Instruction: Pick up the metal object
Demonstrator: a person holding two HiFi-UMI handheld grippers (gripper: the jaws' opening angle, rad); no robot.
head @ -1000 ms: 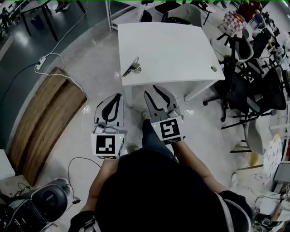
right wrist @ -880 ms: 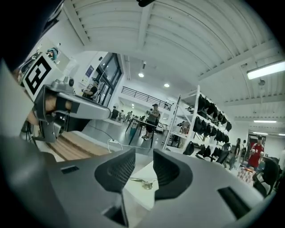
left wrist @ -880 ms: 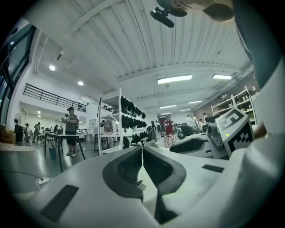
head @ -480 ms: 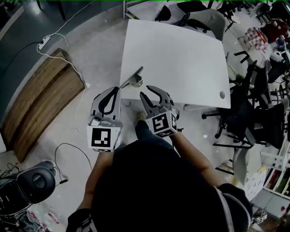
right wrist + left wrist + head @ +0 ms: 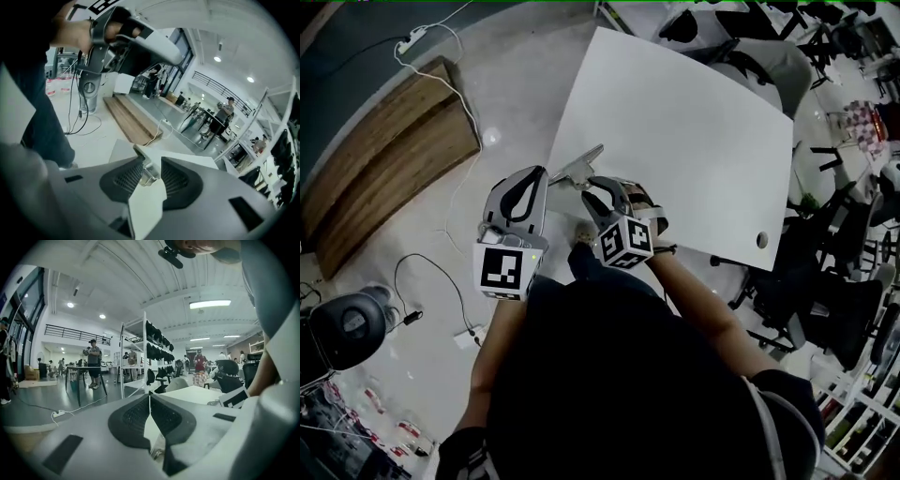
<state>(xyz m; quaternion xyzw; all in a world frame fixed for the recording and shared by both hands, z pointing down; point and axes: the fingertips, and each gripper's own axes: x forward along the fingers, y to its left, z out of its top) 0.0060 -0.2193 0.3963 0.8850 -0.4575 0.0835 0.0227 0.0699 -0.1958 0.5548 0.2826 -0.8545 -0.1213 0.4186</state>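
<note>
Metal object [image 5: 149, 172] between the jaws of the right gripper [image 5: 151, 163]; jaws apart, only slightly wider than it, no firm press to be seen. Left gripper [image 5: 149, 397] at 9 o'clock from the right one, jaws fully together, nothing held.

Lies on the table [image 5: 675, 122], at 8 o'clock from its middle, very near the corner and the edge.

Probably easy to lose from here: could be pushed over the edge to the floor if one jaw touches first; could slip out, because of smooth metal; could swing down on lifting, if gripped only at the thick end.

Looks silvery and shiny: thin flat strip, with a small thicker piece at one end.
</note>
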